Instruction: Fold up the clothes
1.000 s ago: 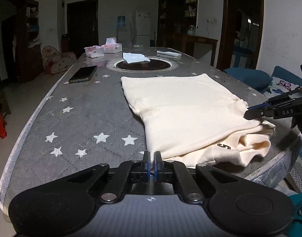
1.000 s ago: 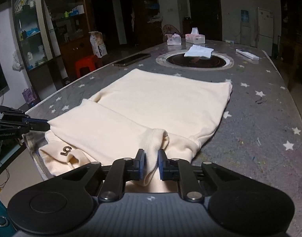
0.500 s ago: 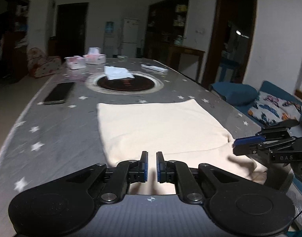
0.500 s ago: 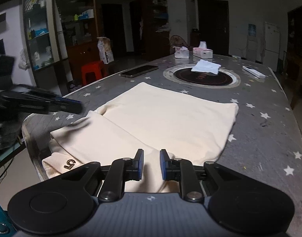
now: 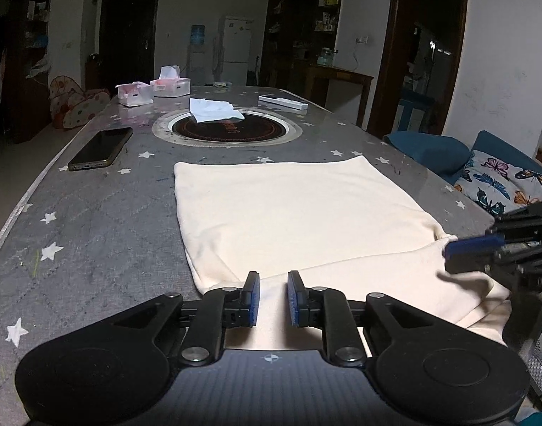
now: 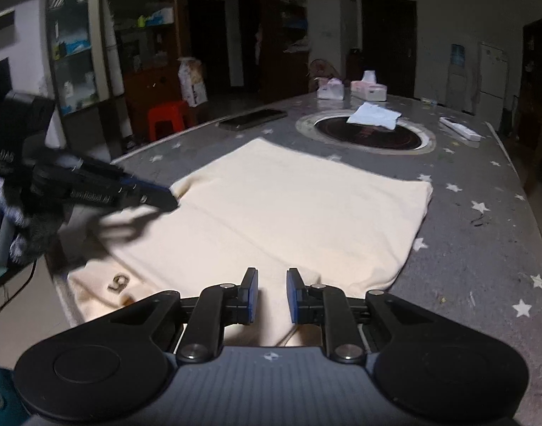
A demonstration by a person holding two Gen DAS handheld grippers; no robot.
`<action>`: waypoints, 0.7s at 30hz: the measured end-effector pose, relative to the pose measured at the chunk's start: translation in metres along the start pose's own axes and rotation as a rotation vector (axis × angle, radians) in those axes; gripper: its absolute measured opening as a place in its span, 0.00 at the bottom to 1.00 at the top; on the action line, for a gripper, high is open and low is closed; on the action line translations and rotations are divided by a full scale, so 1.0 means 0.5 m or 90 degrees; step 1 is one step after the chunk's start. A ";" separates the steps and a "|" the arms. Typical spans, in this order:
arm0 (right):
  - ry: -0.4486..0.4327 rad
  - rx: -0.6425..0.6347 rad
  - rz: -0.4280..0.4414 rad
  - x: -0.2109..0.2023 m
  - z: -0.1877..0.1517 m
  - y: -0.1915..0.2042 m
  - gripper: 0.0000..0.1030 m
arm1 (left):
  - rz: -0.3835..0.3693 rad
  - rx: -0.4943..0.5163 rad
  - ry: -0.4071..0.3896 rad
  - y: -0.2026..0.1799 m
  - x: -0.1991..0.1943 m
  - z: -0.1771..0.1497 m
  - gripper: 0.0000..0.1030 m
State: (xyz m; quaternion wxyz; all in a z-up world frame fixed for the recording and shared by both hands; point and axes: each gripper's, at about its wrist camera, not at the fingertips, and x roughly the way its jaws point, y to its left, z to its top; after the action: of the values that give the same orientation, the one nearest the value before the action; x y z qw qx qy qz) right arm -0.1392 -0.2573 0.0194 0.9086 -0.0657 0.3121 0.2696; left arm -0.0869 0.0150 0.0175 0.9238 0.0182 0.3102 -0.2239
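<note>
Standing over: the left hand-held gripper [image 5: 272,298], low in the left wrist view, has just been spreading its jaws; they stand a little apart with cream cloth under the gap, nothing pinched.
Right hand-held gripper [image 6: 271,296]: jaws slightly apart too, cloth beneath and between, but I cannot tell if the pads bite it.
Garment [image 5: 292,213]: cream, partly folded, lying flat across the middle of the frame on the grey starred surface [image 5: 93,220], its near edge hanging over the rim, a "5" mark [image 6: 118,280] at lower left of the right wrist view.
Step in hand: I'd judge both are lining up on the near edge for the next fold.
Next move: close on both near corners together, then lift and carry them towards the far edge evenly.
Containers: two tissue boxes [image 5: 154,85] upper left, tissue poking from the taller one.
Round inset [image 5: 228,129]: a white cloth [image 5: 214,110] lies on it.
</note>
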 end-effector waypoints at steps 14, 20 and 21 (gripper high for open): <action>0.021 -0.060 0.026 -0.032 -0.030 0.030 0.23 | -0.037 0.163 0.010 -0.080 -0.138 -0.052 0.35; 0.027 -0.082 0.028 -0.040 -0.035 0.043 0.28 | -0.028 0.237 0.031 -0.099 -0.173 -0.097 0.39; 0.029 -0.087 0.027 -0.039 -0.036 0.045 0.28 | -0.026 0.254 0.031 -0.106 -0.172 -0.103 0.39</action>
State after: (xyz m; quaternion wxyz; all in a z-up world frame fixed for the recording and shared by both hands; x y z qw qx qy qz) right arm -0.1737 -0.2522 0.0179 0.8886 -0.1272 0.3149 0.3082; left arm -0.1994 0.0108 0.0314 0.8891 0.2000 0.2825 -0.2994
